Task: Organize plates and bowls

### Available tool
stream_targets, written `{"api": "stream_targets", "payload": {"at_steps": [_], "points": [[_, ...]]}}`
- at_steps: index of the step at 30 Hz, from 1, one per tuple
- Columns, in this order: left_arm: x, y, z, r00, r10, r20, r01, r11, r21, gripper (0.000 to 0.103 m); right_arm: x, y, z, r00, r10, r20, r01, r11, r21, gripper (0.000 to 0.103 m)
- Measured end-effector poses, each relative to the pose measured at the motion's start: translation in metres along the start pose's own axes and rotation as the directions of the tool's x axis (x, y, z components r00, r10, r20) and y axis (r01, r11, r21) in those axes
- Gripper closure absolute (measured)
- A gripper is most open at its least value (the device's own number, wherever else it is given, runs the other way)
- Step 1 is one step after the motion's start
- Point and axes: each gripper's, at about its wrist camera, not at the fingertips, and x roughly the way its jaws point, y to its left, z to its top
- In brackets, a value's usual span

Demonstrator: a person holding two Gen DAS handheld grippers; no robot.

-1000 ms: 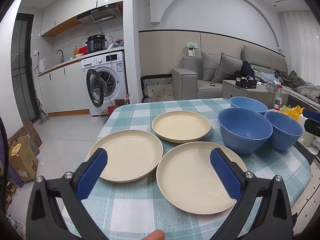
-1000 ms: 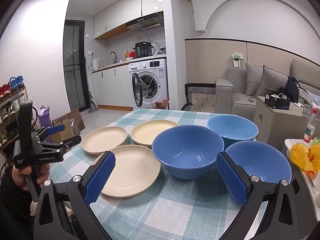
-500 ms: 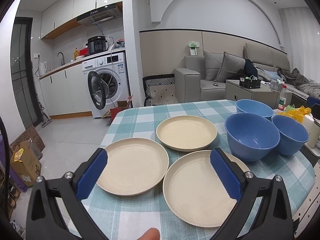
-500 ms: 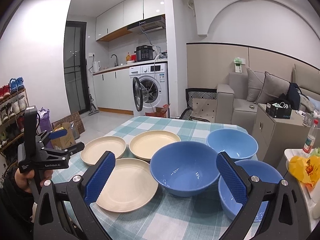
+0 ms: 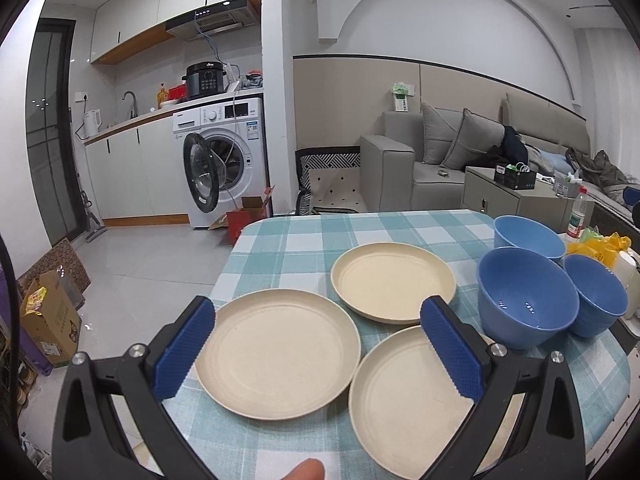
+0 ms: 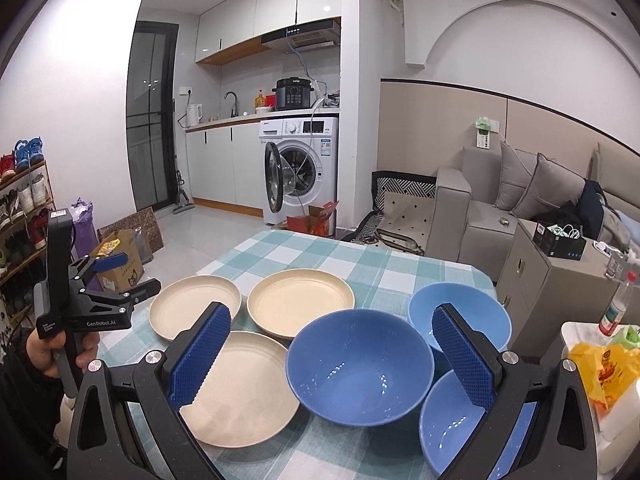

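Bare checkered tablecloth (image 5: 360, 228) lies open beyond the plates (image 5: 276, 350); three bowls (image 6: 360, 364) crowd the right side

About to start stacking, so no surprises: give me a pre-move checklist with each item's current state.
1. Left gripper open and empty: ok.
2. Right gripper open and empty: ok.
3. Three cream plates lying flat, unstacked, nothing on them: ok.
4. Three blue bowls upright: ok.
5. Bowls dry inside: cannot tell.
6. Margin at the table's right edge for the nearest bowl: cannot tell.
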Motion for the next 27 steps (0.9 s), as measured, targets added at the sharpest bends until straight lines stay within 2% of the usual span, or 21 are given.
{"api": "stream_targets", "payload": {"at_steps": [14, 19, 27], "points": [[0.023, 0.014, 0.030, 1.000, 0.019, -0.020, -0.019, 1.000, -0.011, 0.000, 0.045, -0.007, 0.026, 0.997, 0.014, -0.080, -0.014, 1.000, 0.005, 0.000], [0.031, 0.012, 0.041, 0.999, 0.031, -0.031, -0.030, 0.999, 0.020, 0.000, 0.056, -0.011, 0.042, 0.995, 0.011, -0.103, -0.011, 1.000, 0.006, 0.000], [0.051, 0.013, 0.058, 0.996, -0.012, -0.086, 0.013, 1.000, 0.016, 0.000, 0.080, -0.020, 0.062, 0.988, 0.034, -0.153, -0.031, 0.999, 0.020, 0.000]]}}
